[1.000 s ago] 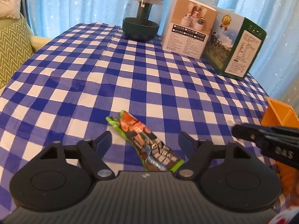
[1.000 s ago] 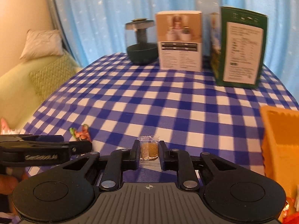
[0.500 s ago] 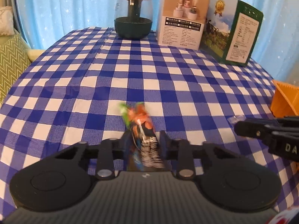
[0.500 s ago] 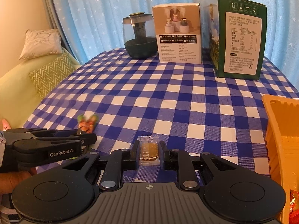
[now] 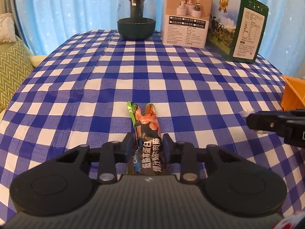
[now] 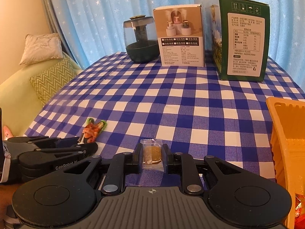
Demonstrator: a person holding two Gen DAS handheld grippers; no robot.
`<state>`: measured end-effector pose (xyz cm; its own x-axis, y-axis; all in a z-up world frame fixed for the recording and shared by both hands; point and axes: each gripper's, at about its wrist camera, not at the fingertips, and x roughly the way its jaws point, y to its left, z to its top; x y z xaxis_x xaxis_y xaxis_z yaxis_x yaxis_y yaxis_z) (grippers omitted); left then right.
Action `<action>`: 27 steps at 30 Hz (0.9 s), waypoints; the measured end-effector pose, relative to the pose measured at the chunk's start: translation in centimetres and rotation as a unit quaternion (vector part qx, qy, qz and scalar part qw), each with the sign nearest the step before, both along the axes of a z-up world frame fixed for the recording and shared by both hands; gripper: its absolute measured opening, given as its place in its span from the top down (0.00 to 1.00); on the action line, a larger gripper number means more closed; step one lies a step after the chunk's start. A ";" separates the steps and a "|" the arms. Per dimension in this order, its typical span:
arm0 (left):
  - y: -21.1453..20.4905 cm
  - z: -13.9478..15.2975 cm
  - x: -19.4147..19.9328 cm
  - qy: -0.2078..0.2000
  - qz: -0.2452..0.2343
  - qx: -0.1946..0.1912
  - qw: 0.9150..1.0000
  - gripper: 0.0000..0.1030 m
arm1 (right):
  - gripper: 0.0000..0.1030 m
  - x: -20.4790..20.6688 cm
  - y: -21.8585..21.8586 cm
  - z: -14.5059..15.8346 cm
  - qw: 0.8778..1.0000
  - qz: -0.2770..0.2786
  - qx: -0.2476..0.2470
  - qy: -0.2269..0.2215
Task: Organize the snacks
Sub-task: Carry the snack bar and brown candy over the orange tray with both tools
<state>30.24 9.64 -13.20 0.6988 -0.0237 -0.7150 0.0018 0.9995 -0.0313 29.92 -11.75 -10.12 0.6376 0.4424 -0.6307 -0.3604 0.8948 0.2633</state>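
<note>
Presently both tools are carrying a snack. The left gripper (image 5: 146, 146) is clamping a dark, green-edged snack packet (image 5: 145, 135); its jaws have just been closing, and the packet is now sitting pinched between them. The packet's long axis is running straight forward out of the jaws, its orange-printed end projecting over the checked tablecloth (image 5: 133, 72). The right gripper (image 6: 152, 155) is standing shut on a small clear sachet (image 6: 152, 153) with a golden filling, gripped across its width.

The deciding relation is the orange basket (image 6: 286, 133). It is lying at the right edge of both views, just beside the right gripper and well apart from the left one, with the right gripper (image 5: 274, 124) sitting between the left tool and the basket (image 5: 293, 95). By my judgement, the right hand is the nearer and is better placed to deposit first; the left would be travelling rightward across the table, packet leading end-on.

At the far edge a dark humidifier (image 5: 135, 15) and two cartons (image 5: 185, 17) are standing clear of that path.
</note>
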 end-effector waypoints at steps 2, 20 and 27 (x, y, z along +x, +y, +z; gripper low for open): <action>0.1 0.1 -0.1 0.000 0.002 -0.004 1.000 0.73 | 0.80 -0.1 -0.1 0.1 1.000 -0.002 0.001 -0.001; -5.1 1.9 -6.9 0.000 -0.052 -0.043 0.998 0.74 | 0.80 -5.6 -2.3 1.5 0.999 -0.033 0.013 0.013; -6.4 3.2 -10.6 -0.005 -0.055 -0.055 0.997 0.74 | 0.80 -8.7 -3.5 2.3 0.999 -0.045 0.014 0.013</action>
